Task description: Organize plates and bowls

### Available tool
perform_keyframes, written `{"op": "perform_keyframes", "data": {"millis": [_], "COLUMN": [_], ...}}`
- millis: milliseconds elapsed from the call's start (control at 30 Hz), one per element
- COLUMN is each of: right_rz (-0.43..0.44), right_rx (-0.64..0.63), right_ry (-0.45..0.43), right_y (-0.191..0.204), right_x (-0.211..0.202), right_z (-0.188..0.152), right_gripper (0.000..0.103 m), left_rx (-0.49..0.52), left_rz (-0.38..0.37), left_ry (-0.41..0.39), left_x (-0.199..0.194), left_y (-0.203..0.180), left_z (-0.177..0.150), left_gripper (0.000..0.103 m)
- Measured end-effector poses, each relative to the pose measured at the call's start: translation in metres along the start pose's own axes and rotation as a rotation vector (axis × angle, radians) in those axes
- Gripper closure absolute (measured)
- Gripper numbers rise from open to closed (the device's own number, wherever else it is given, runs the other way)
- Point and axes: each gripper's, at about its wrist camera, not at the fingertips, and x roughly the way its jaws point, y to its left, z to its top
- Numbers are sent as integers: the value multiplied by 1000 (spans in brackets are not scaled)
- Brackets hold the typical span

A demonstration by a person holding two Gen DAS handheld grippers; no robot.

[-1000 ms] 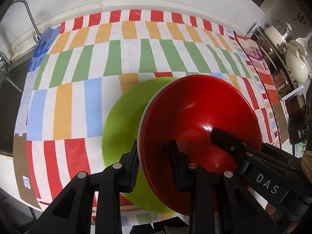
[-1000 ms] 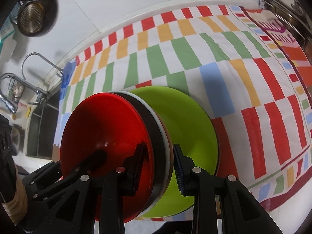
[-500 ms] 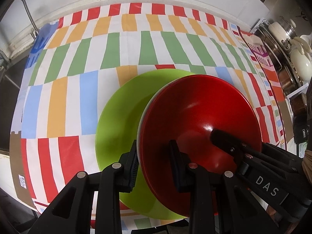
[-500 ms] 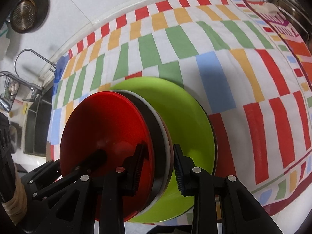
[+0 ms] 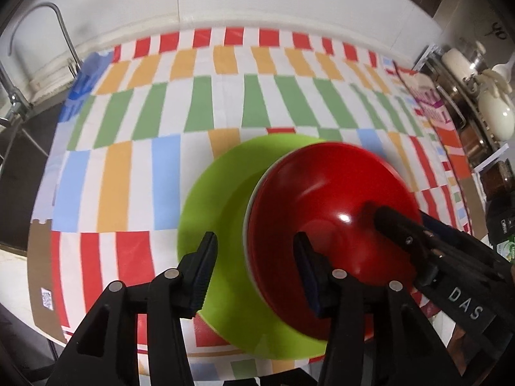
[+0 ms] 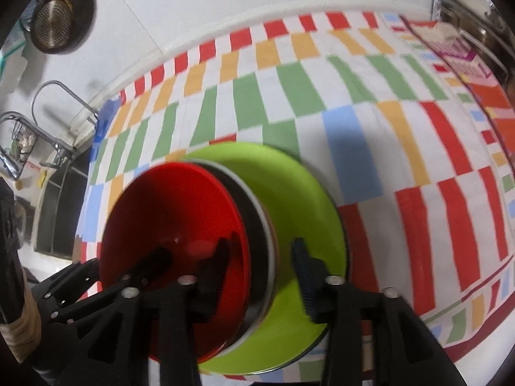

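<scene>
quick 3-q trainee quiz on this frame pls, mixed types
1. True or false: the left gripper is shut tight on the rim of the red bowl.
2. The large plate beneath the red bowl is: A) blue B) green C) white.
3. In the left wrist view, on which side of the striped tablecloth is the faucet?

Key: 1 false, its fingers stand apart. 2 B. 3 left.
</scene>
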Motion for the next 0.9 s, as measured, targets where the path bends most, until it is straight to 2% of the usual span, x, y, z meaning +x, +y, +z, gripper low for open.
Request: {"op": "perform_keyframes", "data": {"millis": [100,267,633,900], "right_rz": [-19,-45,-96,-119], "right_rx": [-14,-43,-112,-140], "right_ry": [-81,-186,-341,-456], "right_y": [2,11,40,53], "right_x": [-23,-62,-133,-176], "right_z": [-4,-20,-95,-149], "right_gripper": [54,42,32,23], "left_rx": [14,7,84,133], "left_rz": [14,36,81,217], "left_ry": [-81,-193,-348,-513], "left_x": [-27,-68,-143,-191], "left_y": [1,10,16,9], "left_z": [-9,-28,-98,-152], "left_gripper": [44,30,15,5]}}
